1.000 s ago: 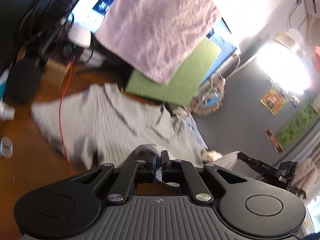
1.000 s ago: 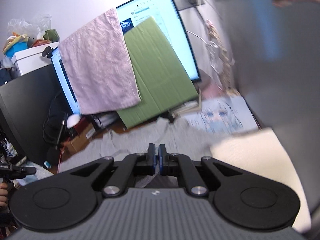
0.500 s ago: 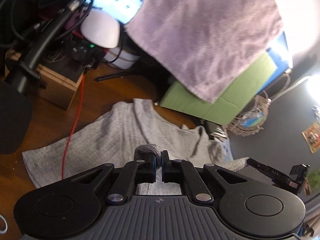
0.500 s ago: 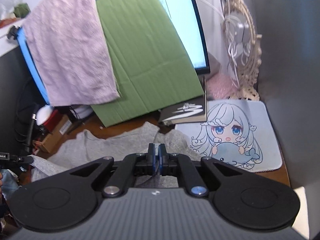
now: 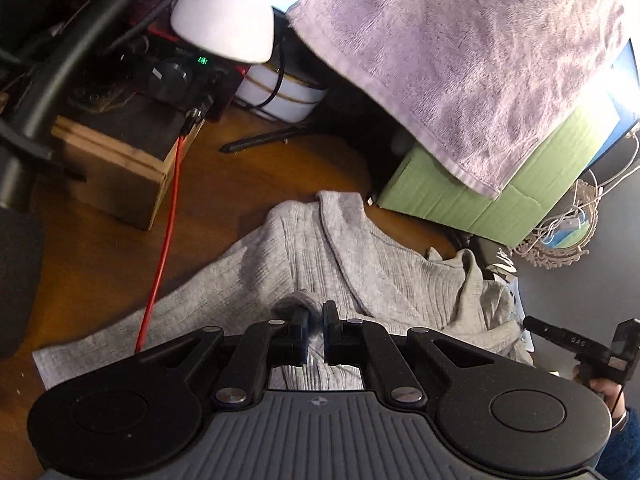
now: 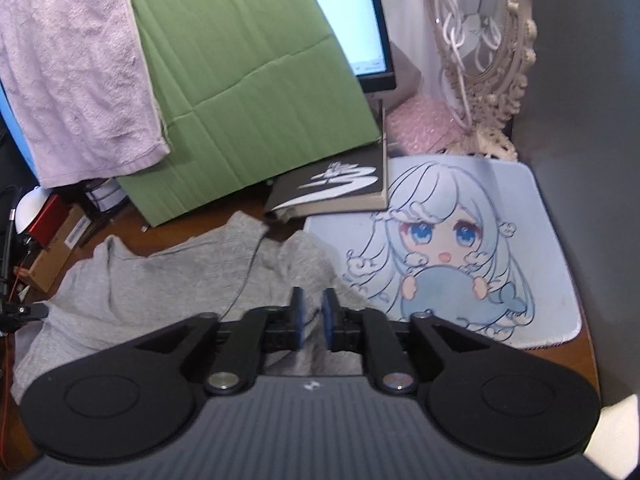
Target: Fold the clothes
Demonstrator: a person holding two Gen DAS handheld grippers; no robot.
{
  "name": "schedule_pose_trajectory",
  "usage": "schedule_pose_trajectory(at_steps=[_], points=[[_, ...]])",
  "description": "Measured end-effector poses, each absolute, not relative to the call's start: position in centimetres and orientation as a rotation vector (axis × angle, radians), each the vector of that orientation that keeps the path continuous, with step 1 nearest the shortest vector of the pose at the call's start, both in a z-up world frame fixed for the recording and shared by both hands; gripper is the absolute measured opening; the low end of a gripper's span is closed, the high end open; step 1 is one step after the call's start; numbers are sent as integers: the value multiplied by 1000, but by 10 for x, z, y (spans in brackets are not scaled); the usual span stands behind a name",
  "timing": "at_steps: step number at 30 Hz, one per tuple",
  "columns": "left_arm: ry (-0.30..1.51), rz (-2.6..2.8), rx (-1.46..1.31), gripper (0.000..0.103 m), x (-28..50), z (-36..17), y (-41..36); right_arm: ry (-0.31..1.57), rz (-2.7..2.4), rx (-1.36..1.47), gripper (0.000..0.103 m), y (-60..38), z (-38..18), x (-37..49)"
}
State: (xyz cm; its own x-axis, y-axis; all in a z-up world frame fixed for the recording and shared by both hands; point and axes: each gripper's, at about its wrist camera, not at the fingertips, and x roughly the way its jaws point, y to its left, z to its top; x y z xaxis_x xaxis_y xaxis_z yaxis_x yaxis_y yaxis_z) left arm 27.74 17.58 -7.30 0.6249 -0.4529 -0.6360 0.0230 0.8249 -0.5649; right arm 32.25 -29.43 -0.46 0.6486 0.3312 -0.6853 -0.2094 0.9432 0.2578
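Note:
A grey ribbed garment (image 5: 328, 264) lies rumpled on the brown desk (image 5: 260, 176), its collar end toward the green cardboard. My left gripper (image 5: 314, 320) hovers low over its near part. The jaws are opening, with a narrow gap; a small fold of grey cloth sits against the left finger (image 5: 298, 322), and the pads no longer press on it. In the right wrist view the same garment (image 6: 160, 280) spreads to the left. My right gripper (image 6: 314, 314) is over its right edge, jaws also opening, with loose cloth below the gap.
A pink towel (image 5: 480, 60) hangs over the monitor (image 6: 344, 12), and green cardboard (image 6: 248, 80) leans behind the garment. A wooden box (image 5: 116, 168), a red cable (image 5: 164, 240) and a white lamp (image 5: 228, 20) are at left. A black book (image 6: 336, 192), a cartoon mouse mat (image 6: 460, 248) and an ornate mirror (image 6: 488, 48) stand at right.
Both grippers came forward and down toward the desk, carrying the garment's edge over its body. Both pairs of jaws, shut on cloth before, now stand slightly apart.

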Motion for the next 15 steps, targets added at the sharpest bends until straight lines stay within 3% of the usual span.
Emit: schedule_pose_trajectory(at_steps=[1, 2, 7, 9, 12, 15], points=[[844, -288, -551, 31, 276, -70, 178, 800, 305, 159, 24, -296, -2, 322], [827, -287, -554, 35, 275, -66, 179, 792, 304, 155, 25, -297, 3, 321], [751, -317, -552, 37, 261, -44, 188, 761, 323, 51, 29, -289, 29, 310], [751, -354, -505, 33, 251, -38, 182, 745, 380, -57, 29, -268, 40, 297], [778, -457, -434, 15, 230, -43, 163, 717, 516, -188, 29, -223, 50, 277], [831, -515, -391, 12, 213, -62, 147, 692, 675, -284, 29, -171, 52, 258]])
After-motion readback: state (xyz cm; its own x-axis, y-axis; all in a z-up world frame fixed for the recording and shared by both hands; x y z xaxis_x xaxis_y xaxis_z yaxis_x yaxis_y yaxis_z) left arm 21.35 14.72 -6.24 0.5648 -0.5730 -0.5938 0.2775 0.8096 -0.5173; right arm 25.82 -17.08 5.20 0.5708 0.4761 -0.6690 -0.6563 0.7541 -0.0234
